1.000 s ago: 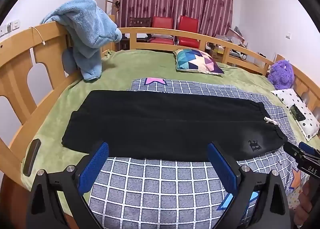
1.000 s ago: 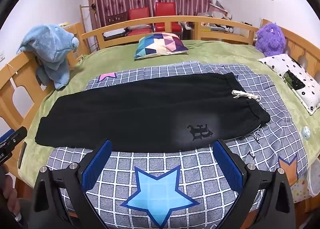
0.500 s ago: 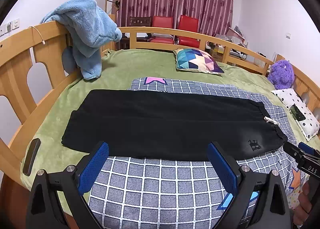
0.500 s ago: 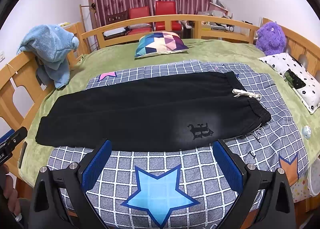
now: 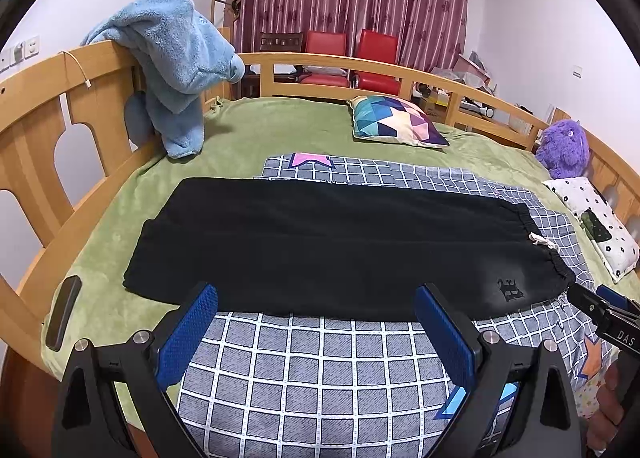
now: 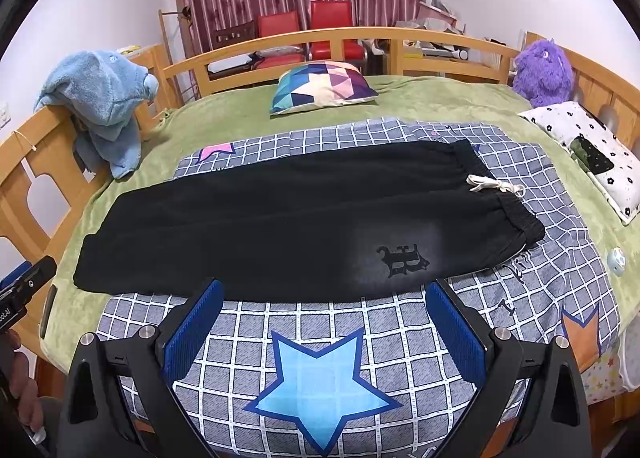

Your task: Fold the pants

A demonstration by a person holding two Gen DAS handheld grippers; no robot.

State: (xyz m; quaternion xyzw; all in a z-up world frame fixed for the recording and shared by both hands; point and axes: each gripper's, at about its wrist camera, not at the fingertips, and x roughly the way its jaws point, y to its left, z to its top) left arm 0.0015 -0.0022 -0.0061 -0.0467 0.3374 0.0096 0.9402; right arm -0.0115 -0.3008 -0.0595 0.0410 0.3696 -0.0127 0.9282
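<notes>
Black pants (image 5: 336, 246) (image 6: 296, 217) lie flat across the bed, folded lengthwise with one leg over the other. The waistband with a white drawstring (image 6: 494, 186) is at the right and the cuffs at the left. A dark logo (image 6: 402, 260) sits near the waist. My left gripper (image 5: 316, 324) hovers open over the checked quilt, just short of the pants' near edge. My right gripper (image 6: 322, 322) is open too, near the edge below the logo. Nothing is between either pair of fingers.
The checked quilt (image 6: 320, 354) with stars covers a green blanket (image 5: 248, 137). A wooden rail (image 5: 48, 105) rings the bed, with a blue plush blanket (image 5: 172, 65) draped on it. A patterned pillow (image 6: 324, 87), a purple plush toy (image 6: 544, 71), a spotted pillow (image 6: 588, 153) and a dark phone (image 5: 64, 312) lie around.
Both views have shifted only slightly; the grippers stay open and the pants have not moved.
</notes>
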